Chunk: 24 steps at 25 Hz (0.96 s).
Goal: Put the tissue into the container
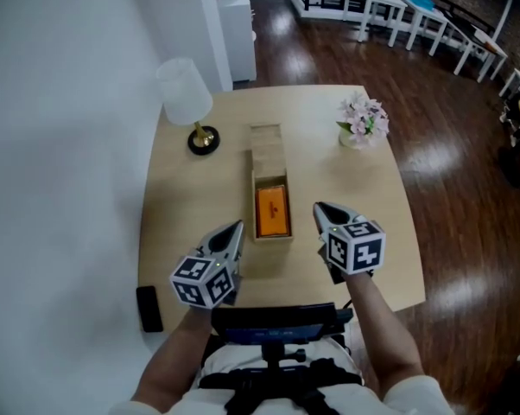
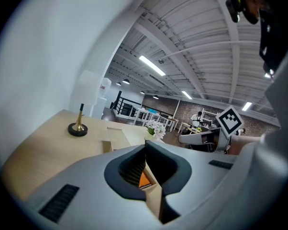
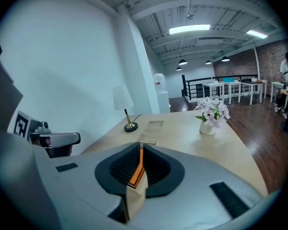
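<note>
A white-shaded lamp [image 1: 187, 100] on a round black base stands on the pale wooden table [image 1: 178, 223], well ahead of the left gripper [image 1: 236, 229] and a little to its left. That gripper hangs over the table's near part with its jaws pressed fully together and nothing between them. Just ahead of its tip and to its right sits the open wooden container [image 1: 254, 201]. The orange tissue pack [image 1: 273, 212] lies inside it, and a flat wooden panel [image 1: 266, 148] lies at its far end. The container sits between the two grippers. The right gripper [image 1: 320, 207] is on its other side, just beside its right wall, tip pointing forward. Its jaws are all but together and grip nothing; only a thin slit between them shows the orange pack beyond. A small pot of pale pink flowers [image 1: 363, 119] stands well ahead of this gripper and to its right.
</note>
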### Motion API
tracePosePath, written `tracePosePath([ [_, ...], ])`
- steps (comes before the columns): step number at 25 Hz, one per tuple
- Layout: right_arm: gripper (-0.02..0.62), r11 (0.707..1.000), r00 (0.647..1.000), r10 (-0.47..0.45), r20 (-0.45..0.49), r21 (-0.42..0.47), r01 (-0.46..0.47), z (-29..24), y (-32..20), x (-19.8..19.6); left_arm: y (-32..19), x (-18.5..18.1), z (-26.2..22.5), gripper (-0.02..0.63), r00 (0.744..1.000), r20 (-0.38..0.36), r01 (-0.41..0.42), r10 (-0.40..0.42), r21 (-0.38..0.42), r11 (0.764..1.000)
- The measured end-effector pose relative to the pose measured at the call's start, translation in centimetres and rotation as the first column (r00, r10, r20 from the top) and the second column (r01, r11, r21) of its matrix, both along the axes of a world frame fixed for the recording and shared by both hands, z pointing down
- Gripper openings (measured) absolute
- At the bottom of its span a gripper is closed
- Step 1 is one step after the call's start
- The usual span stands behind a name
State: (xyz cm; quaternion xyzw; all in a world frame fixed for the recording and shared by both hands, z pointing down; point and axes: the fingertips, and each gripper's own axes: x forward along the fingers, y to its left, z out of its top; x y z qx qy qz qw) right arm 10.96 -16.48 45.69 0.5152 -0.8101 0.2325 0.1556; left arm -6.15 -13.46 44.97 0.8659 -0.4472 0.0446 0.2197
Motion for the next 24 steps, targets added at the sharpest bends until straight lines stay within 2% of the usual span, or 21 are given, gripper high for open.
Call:
tracePosePath([
  [2,0.002,1.0,1.0,-0.03,0.0,0.006,0.03,-0.3,0.2,-0.2,0.1,0.2,0.0,0.0,1.0,0.001,0.002,-0.002,0.0,1.0],
  [8,0.0,0.996,0.996,-0.086,-0.031,0.028,0.087,-0.8,0.9,-0.9,0.5,0.6,-0.1,0.0,1.0,0.007,-0.002,0.002,0.006,1.0],
  [24,0.0,0.995,0.994,-0.1,-0.053,0.015,0.101,-0.4,0.8,-1.2,0.7,0.9,0.1,0.0,1.0,0.004,-0.012,0.012,-0.004,1.0],
])
